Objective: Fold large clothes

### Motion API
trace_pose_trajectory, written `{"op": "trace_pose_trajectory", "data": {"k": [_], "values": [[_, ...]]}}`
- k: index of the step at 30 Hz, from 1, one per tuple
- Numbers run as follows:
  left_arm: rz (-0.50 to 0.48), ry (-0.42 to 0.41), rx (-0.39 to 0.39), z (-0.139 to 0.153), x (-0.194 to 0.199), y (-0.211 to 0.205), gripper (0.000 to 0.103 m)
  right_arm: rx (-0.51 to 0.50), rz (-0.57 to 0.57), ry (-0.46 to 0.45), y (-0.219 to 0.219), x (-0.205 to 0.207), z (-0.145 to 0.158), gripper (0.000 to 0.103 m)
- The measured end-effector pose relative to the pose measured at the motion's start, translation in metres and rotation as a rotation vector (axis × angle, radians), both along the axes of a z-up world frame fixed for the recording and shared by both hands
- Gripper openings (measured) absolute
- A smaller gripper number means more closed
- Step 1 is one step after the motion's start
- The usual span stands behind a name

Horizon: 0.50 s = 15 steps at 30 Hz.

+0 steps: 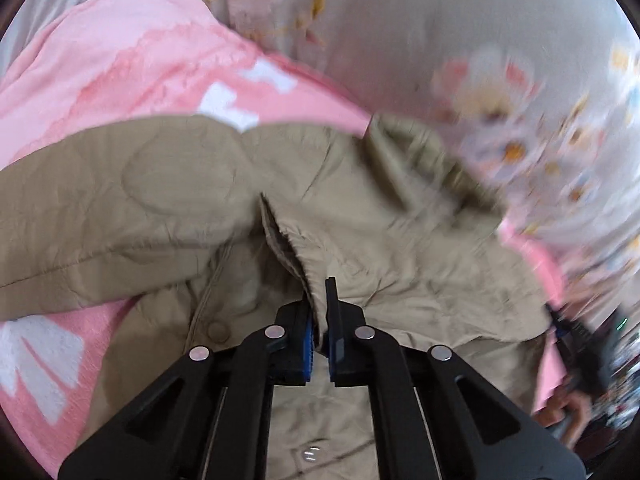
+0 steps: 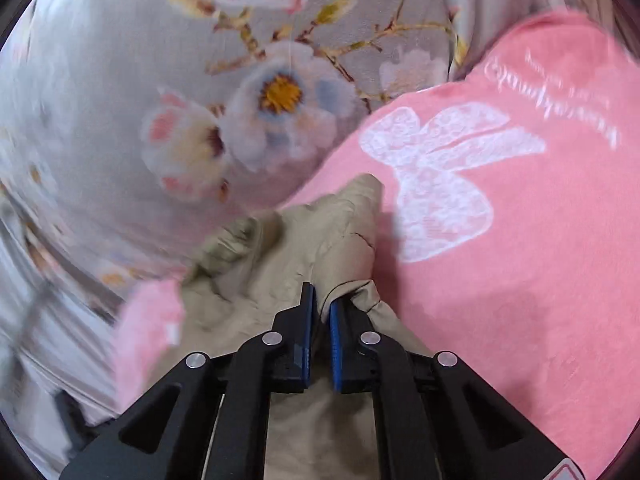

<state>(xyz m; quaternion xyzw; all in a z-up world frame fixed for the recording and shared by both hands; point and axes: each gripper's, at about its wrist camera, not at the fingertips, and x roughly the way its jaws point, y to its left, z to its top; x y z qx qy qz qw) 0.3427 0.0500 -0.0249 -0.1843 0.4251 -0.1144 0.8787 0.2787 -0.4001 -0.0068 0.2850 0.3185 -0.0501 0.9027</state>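
A khaki quilted jacket (image 1: 168, 184) lies crumpled over a pink garment (image 1: 120, 64) with white bow prints. My left gripper (image 1: 320, 300) is shut on a seamed edge of the jacket, near a snap button (image 1: 218, 331). My right gripper (image 2: 322, 300) is shut on another bunched part of the same jacket (image 2: 288, 248), beside the pink garment (image 2: 520, 260) and its white lace bow print (image 2: 440, 176). The right gripper shows blurred at the right edge of the left wrist view (image 1: 576, 336).
Everything lies on a grey bedsheet with large flowers (image 2: 180, 100), also seen in the left wrist view (image 1: 440, 40). A pink fold (image 2: 148, 328) lies left of the jacket. Dark clutter sits blurred at the far right (image 1: 616, 360).
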Motion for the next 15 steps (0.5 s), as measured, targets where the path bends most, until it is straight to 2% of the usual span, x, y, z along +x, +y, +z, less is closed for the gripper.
{"op": "trace_pose_trajectory", "data": {"k": [2,3,5,9,12,14,15], "values": [[-0.003,0.053,0.046,-0.025,0.006,-0.008,0.004,-0.03,-0.001,0.132,0.002,0.012,-0.03,0.006],[-0.002,0.05,0.043,-0.035,0.006,-0.009,0.004,-0.026,0.0,0.15,0.0,0.014,-0.038,0.006],[0.001,0.033,0.05,-0.037,0.003,-0.008,0.004,-0.01,-0.004,0.137,-0.002,0.01,-0.044,0.006],[-0.009,-0.001,0.129,-0.036,0.0,-0.016,0.006,-0.059,-0.002,0.156,0.003,0.008,-0.04,0.01],[-0.015,-0.028,0.205,-0.036,-0.002,-0.026,0.006,-0.098,-0.017,0.168,0.01,-0.007,-0.032,0.019],[-0.017,-0.037,0.22,-0.033,-0.005,-0.027,0.007,-0.143,-0.035,0.187,0.013,-0.018,-0.026,0.025],[-0.014,-0.043,0.232,-0.03,-0.008,-0.025,0.011,-0.187,-0.047,0.187,0.02,-0.03,-0.017,0.026]]}}
